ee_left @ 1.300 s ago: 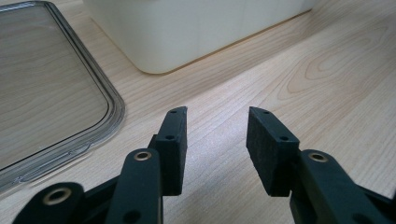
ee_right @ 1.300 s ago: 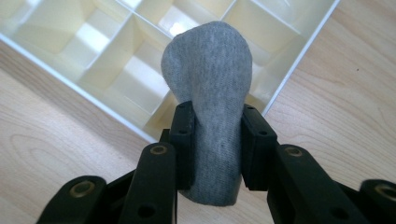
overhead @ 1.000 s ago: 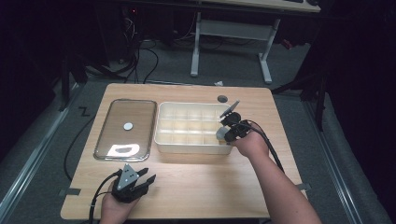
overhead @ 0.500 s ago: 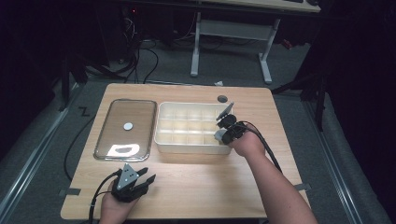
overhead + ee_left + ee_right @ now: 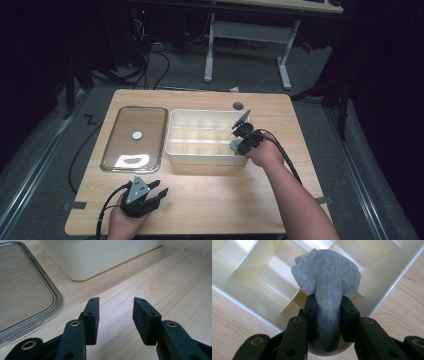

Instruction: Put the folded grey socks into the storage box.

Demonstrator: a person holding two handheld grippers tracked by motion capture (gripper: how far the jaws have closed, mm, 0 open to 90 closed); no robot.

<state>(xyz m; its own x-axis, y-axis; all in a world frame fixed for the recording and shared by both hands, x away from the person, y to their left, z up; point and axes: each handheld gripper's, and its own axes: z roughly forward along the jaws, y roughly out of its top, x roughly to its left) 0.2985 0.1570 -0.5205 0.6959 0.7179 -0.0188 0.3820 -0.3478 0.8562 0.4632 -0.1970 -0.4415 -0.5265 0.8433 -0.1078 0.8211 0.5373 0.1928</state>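
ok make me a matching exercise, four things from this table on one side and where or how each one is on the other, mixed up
Things:
1. grey sock
2. clear lid
3. left gripper
4. divided bin

States:
a. lies flat at the table's left
b. open, low over bare wood
c. pinched between black jaws
d. sits mid-table, cream, its visible cells empty

Pairs: 1-c, 2-a, 3-b, 4-d

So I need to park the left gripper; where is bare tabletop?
Bare wood lies along the near edge of the table, between the left gripper and the person's forearm. The far half is crowded: clear lid beside divided bin.
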